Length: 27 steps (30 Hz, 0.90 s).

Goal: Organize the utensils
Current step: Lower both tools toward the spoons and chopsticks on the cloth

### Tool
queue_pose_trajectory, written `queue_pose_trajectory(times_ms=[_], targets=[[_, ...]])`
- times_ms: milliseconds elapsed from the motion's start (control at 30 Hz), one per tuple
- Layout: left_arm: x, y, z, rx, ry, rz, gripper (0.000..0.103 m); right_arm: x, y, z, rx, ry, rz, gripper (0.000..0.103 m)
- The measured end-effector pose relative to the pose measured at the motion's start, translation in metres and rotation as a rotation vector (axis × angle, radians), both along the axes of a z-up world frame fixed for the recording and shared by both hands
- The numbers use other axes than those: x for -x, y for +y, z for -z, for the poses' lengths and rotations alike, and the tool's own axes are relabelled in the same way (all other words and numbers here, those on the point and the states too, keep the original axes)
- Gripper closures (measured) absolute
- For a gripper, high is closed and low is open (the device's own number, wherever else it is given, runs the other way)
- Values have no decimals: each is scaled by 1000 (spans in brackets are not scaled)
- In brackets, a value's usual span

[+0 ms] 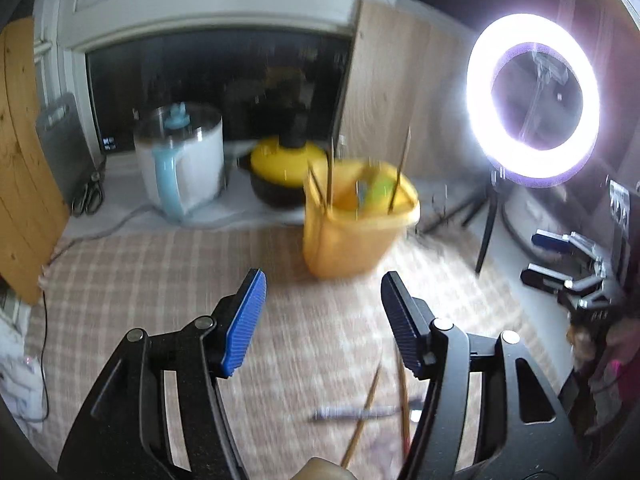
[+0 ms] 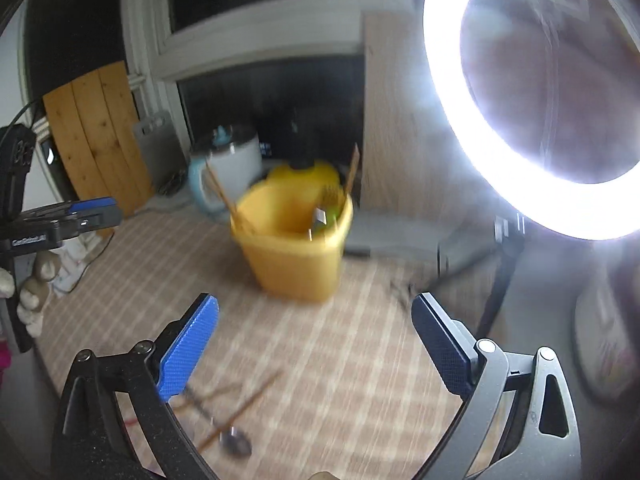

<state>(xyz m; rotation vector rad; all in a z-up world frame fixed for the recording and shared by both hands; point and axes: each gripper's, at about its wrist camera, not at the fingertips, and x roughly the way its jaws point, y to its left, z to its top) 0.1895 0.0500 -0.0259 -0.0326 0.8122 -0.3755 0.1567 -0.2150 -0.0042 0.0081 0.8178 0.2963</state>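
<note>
A yellow tub (image 1: 352, 232) (image 2: 296, 256) stands on the checked tablecloth. Several chopsticks (image 1: 400, 172) (image 2: 222, 192), a fork (image 2: 330, 194) and something green (image 1: 380, 192) stick out of it. My left gripper (image 1: 323, 280) hangs in front of the tub, open, with nothing between its blue pads. My right gripper (image 2: 316, 300) is open wide and empty, also short of the tub. On the cloth below lie loose chopsticks (image 1: 364, 412) (image 2: 244, 408), a metal utensil (image 1: 356, 413) and a spoon (image 2: 236, 440). Both views are blurred.
A ring light (image 1: 532, 96) on a tripod stands close at the right. Behind the tub are a white kettle (image 1: 180, 160) with a pale blue handle and a yellow-lidded pot (image 1: 284, 164). A wooden board (image 1: 24, 140) leans at the left, and a cable (image 1: 44, 320) runs down there.
</note>
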Motion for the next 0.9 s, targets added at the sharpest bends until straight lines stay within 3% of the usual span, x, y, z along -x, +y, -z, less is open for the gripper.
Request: queue_pose_trajectory(times_ms=[200,433,567,733,900], targets=[[42,-18,44,-37,128,52,41,33,4,41,25,116,-13,6],[90,-40,96,9,278,76,42,39,24,84,11,299,-101,6],[109,-54,117,-9,322,80,53,31,30,101,-19,386,-109,8],[123,-72,133,-56,340,108,65,15,30,127,-107,513,-72,33],[121,-91,146,-130,349,123,65,2,26,148,-186,607,-40,56]])
